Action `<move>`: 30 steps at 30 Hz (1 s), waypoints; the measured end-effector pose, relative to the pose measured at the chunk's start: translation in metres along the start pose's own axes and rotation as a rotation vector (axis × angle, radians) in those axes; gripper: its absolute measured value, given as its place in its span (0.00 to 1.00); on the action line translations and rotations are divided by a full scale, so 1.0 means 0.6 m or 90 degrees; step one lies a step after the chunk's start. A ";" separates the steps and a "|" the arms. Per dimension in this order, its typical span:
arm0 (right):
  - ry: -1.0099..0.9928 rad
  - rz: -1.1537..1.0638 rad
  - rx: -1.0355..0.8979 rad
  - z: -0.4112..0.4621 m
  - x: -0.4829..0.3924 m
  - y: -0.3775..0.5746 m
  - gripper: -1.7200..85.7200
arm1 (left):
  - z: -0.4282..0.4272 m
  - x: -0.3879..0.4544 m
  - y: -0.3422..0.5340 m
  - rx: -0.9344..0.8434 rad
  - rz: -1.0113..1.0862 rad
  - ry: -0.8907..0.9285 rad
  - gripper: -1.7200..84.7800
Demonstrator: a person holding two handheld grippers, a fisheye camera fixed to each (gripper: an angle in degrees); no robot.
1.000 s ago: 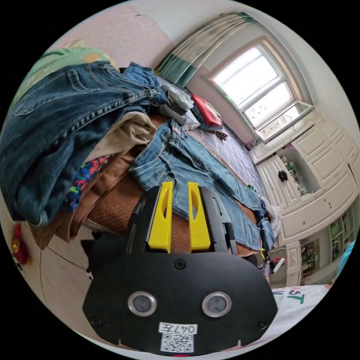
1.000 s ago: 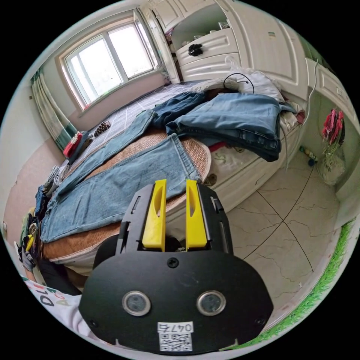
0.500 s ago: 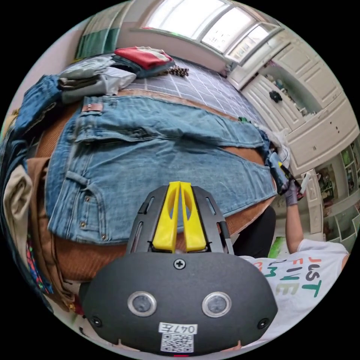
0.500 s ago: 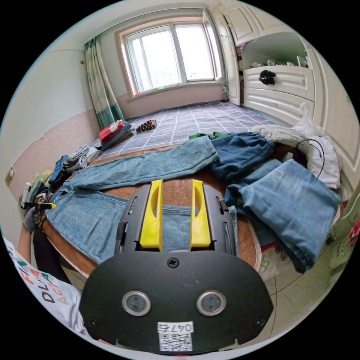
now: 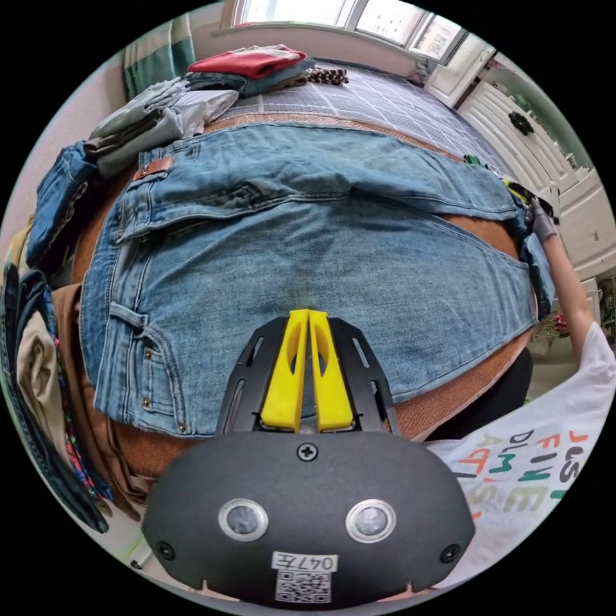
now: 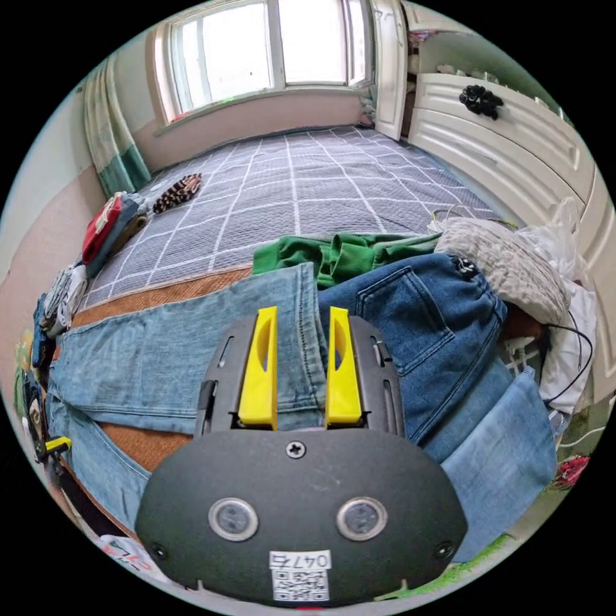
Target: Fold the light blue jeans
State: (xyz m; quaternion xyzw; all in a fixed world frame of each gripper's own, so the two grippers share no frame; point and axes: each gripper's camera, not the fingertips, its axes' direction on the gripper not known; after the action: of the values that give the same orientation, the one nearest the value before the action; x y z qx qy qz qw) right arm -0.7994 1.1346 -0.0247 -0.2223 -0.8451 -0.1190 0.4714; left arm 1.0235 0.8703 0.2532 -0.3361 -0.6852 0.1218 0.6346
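Denim: light blue jeans (image 5: 308, 237) lie flat on a woven brown mat (image 5: 449, 401), both legs spread, waistband at the left of the left gripper view.
Patch: brown leather tag (image 5: 153, 168) on the waistband; its writing is too small to read.
Stacks: two folded piles at the top of the left gripper view, grey (image 5: 160, 115) and red-topped (image 5: 247, 64).
Left gripper (image 5: 308, 321): yellow jaws pressed together, tips over the jeans' seat; whether cloth is caught between them, I cannot tell.
Shirt: white sleeve (image 5: 539, 462) with coloured letters, cut off at the view's edge.
Right gripper (image 6: 301, 321): jaws parted, straddling the hem of one leg (image 6: 282, 308), not clenched.
Neighbours: green garment (image 6: 340, 253) and darker blue jeans (image 6: 417, 321) just beside that hem.
Bed: grey checked cover (image 6: 301, 192) behind.
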 end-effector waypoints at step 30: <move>-0.130 -0.216 -0.003 -0.211 -0.238 0.789 0.08 | 0.034 -0.259 0.050 0.263 -0.221 0.364 0.10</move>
State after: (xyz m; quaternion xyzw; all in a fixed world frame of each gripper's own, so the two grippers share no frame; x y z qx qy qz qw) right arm -0.4091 1.4582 -0.0831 -0.0889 -0.9137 -0.1755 0.3557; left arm 1.0083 0.8023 0.1099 -0.1009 -0.4882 0.0498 0.8655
